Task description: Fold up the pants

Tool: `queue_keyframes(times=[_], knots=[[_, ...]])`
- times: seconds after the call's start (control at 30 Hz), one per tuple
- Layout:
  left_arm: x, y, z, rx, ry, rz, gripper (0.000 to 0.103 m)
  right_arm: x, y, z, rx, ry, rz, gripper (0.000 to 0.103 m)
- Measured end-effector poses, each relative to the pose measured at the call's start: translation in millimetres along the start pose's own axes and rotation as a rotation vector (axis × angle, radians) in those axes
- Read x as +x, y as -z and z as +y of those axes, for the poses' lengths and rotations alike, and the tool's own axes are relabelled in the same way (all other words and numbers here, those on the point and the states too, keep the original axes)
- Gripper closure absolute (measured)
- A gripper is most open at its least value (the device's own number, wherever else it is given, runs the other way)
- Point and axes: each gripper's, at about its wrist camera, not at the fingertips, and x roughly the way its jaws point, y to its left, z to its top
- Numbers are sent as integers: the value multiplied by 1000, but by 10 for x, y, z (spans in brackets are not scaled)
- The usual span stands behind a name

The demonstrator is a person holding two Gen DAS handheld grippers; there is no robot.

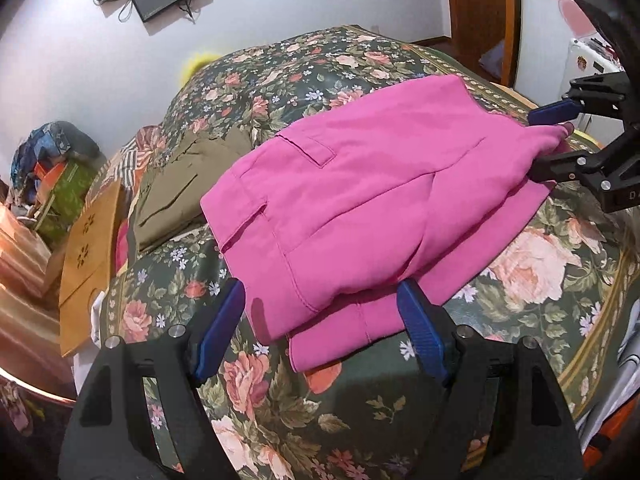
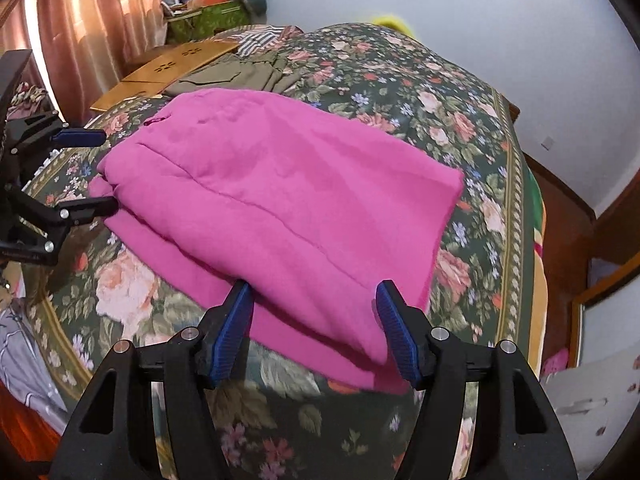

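Note:
Pink pants (image 1: pixel 360 200) lie folded in layers on the floral bedspread (image 1: pixel 280 420); they also show in the right wrist view (image 2: pixel 280 208). My left gripper (image 1: pixel 320 292) is open, its blue pads on either side of the near folded edge. My right gripper (image 2: pixel 314 292) is open astride the opposite edge of the pants, and shows in the left wrist view (image 1: pixel 548 144) at the far right with its fingers spread around the fabric. The left gripper shows in the right wrist view (image 2: pixel 104 168) at the left edge of the pants.
Folded olive garments (image 1: pixel 180 188) lie beyond the pants, next to a wooden lap tray (image 1: pixel 88 264). A cluttered green box (image 2: pixel 208 16) stands by the curtains (image 2: pixel 92 20). The bed's edge (image 2: pixel 532 240) drops off to a wooden floor at the right.

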Motion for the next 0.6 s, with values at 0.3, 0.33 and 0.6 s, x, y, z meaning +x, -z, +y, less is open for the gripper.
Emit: queue_keyframes(times=[0.3, 0.33, 0.6], knots=[[109, -71, 92, 1, 21, -19, 76, 124, -119, -45, 77, -176, -23, 70], [115, -81, 103, -3, 22, -19, 79, 147, -120, -54, 88, -193, -21, 72], [28, -217, 267, -66, 7, -64, 103, 135, -158, -99, 144, -217, -72, 94]])
